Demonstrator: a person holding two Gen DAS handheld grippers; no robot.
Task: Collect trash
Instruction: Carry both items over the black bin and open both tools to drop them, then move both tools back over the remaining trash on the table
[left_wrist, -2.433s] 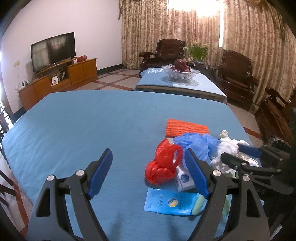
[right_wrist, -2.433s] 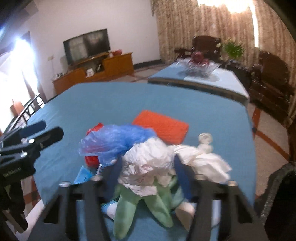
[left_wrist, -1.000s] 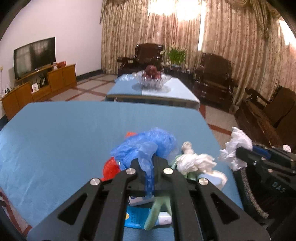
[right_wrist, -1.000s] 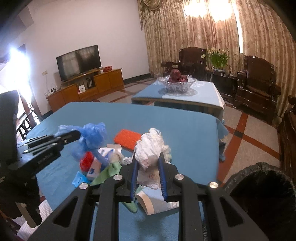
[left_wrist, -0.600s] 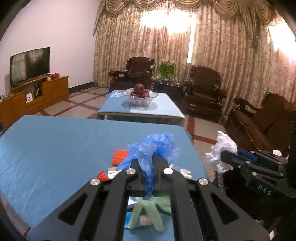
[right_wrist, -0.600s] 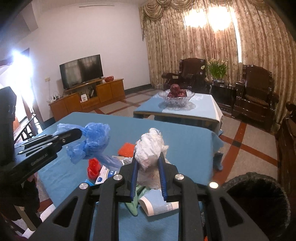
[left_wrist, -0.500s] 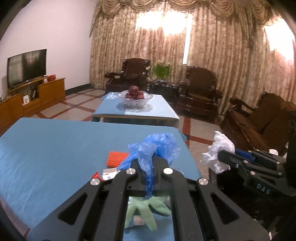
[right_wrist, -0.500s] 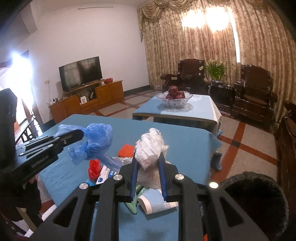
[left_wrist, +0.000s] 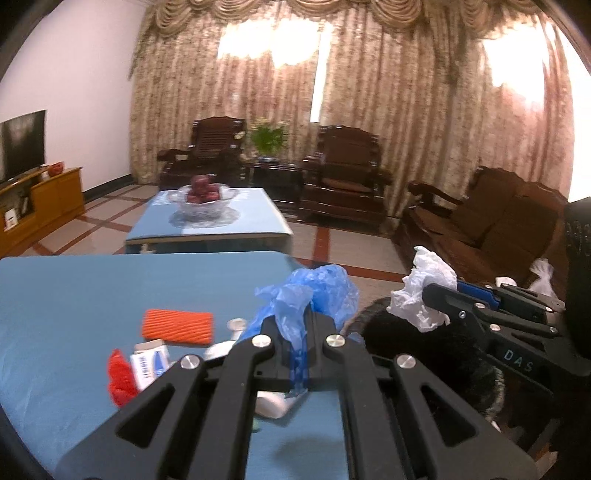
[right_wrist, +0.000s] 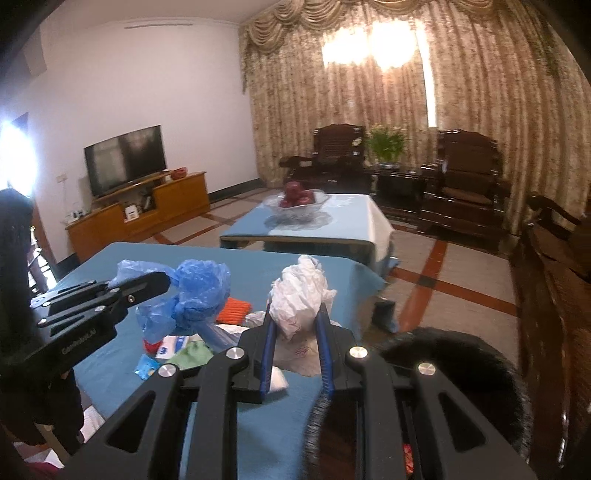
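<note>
My left hand-held gripper (left_wrist: 298, 356) pinches the blue bag (left_wrist: 314, 291) above the tabletop (left_wrist: 74, 288) edge. My right hand-held gripper (right_wrist: 295, 325) pinches the white wad (right_wrist: 301, 295) beside the black bin (right_wrist: 461, 369); something red lies inside it.

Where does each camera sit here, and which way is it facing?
Left wrist: on the left gripper, facing the curtains across the table; it holds a blue bag; the right gripper shows at right.
Right wrist: on the right gripper, holding a white wad beside the bin; the left gripper shows at left.
Shared: both loads, table, fruit bowl.
</note>
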